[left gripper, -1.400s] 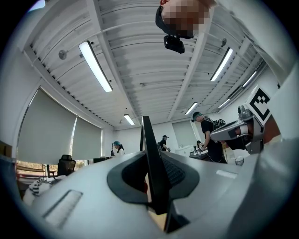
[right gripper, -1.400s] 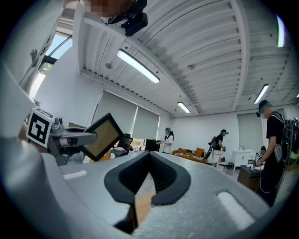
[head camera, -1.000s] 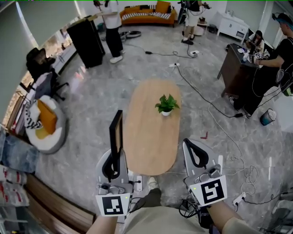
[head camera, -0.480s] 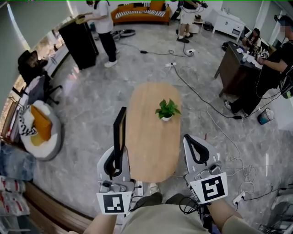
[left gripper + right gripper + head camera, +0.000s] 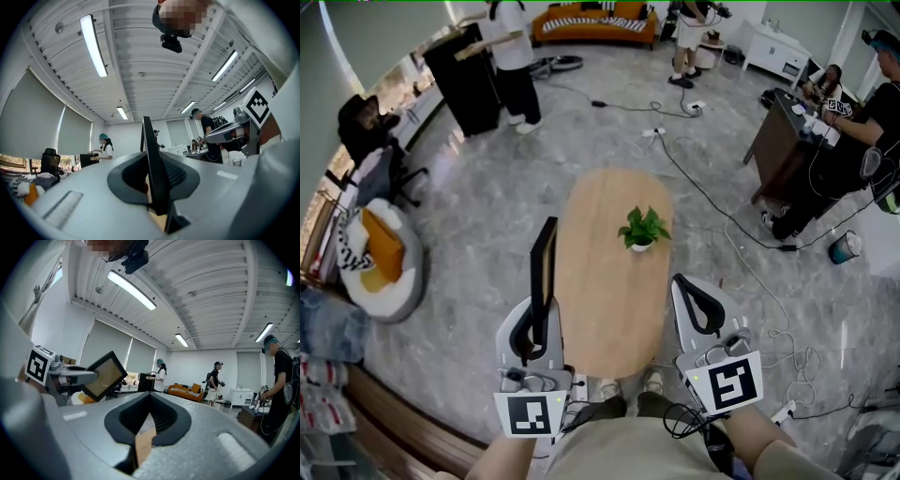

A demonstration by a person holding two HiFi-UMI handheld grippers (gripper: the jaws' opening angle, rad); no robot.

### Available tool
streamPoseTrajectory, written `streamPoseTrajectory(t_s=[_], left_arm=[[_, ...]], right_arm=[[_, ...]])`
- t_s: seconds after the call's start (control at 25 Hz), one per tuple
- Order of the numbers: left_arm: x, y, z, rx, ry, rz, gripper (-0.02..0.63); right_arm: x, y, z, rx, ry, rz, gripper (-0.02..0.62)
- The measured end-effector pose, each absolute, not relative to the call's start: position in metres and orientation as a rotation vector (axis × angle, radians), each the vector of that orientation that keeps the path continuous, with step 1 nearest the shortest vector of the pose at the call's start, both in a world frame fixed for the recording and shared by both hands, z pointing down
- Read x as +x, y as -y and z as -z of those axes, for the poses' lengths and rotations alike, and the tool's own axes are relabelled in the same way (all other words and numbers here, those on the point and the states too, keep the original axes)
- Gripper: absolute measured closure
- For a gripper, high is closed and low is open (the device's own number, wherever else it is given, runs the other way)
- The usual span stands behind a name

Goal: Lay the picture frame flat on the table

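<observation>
The left hand-held gripper point(image 5: 534, 323) is clenched on the lower part of the black picture frame point(image 5: 544, 267). The frame stands upright and edge-on in the air, just beside the left edge of the oval wooden tabletop point(image 5: 609, 300). The right hand-held gripper point(image 5: 694, 309) hovers near the tabletop's right edge, jaws together and empty. A potted plant point(image 5: 642, 228) stands mid-tabletop

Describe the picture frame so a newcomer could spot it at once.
Find the oval wooden table in the middle of the grey floor. By its near left edge, the left claw grips a thin black picture frame, upright and edge-on. Unlike the small potted plant on the tabletop, it is flat, dark and held in a claw.
</observation>
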State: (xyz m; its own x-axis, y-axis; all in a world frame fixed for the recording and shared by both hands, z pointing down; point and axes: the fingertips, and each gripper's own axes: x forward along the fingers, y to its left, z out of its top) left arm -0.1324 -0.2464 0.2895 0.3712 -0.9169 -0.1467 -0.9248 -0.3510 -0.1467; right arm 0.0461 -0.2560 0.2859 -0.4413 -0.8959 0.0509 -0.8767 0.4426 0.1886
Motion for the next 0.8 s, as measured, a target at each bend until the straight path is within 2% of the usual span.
streamPoseTrajectory(t_s=[0.8], left_arm=[[-0.106,0.291,-0.349,-2.559,-1.819,-0.059,0.537]], right_arm=[[0.06,0.3,-0.342,1.45,2.565,0.087,0.594]])
